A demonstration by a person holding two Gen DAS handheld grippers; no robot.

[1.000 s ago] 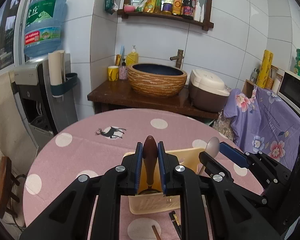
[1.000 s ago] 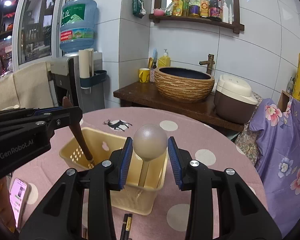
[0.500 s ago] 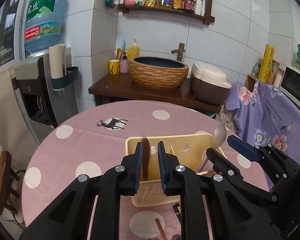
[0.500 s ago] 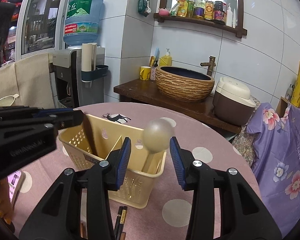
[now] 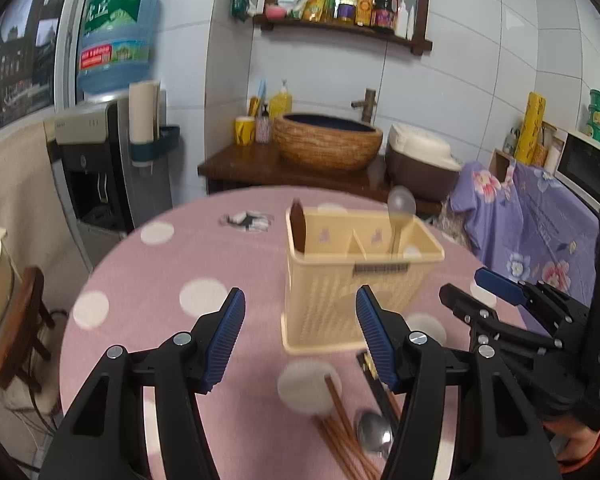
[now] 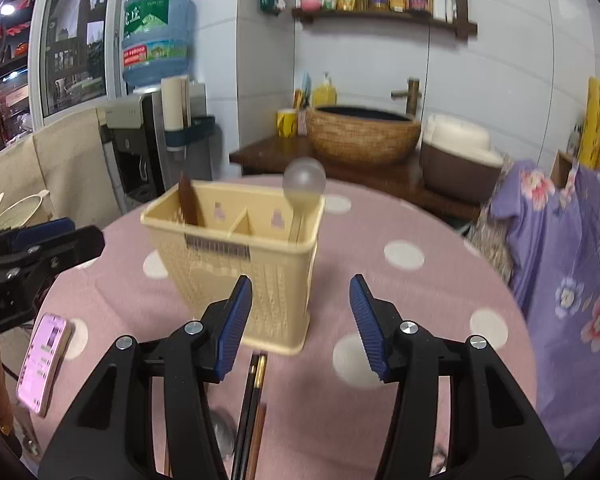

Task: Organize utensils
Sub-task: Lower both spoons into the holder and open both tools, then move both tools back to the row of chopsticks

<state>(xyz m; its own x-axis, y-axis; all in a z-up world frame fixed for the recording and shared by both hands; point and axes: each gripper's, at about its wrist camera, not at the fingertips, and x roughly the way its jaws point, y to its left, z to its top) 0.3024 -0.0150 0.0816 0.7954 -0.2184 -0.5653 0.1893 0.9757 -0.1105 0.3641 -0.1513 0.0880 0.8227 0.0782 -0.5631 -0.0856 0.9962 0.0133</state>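
Observation:
A cream plastic utensil basket [image 5: 352, 280] [image 6: 236, 264] stands on the pink dotted table. A brown-handled utensil [image 5: 298, 224] [image 6: 188, 200] stands in its left compartment, and a round-bowled spoon [image 5: 401, 204] [image 6: 304, 178] in its right one. My left gripper [image 5: 300, 300] [image 6: 84, 232] is in front of the basket, jaws opening, nothing between them. My right gripper [image 6: 300, 292] [image 5: 462, 284] is also short of the basket, jaws opening and empty. On the table near me lie brown chopsticks [image 5: 340, 420], black chopsticks [image 5: 374, 376] [image 6: 252, 392] and a metal spoon [image 5: 374, 434].
A pink phone [image 6: 44, 364] lies at the table's left edge. Behind the table is a wooden counter with a woven basin [image 5: 328, 146] and a rice cooker [image 5: 420, 160]. A water dispenser [image 5: 100, 160] is at the left and a floral cloth [image 6: 572, 280] at the right.
Both grippers let go of their utensils, which now stand in the basket. Both have pulled back from the basket and stand wider open.

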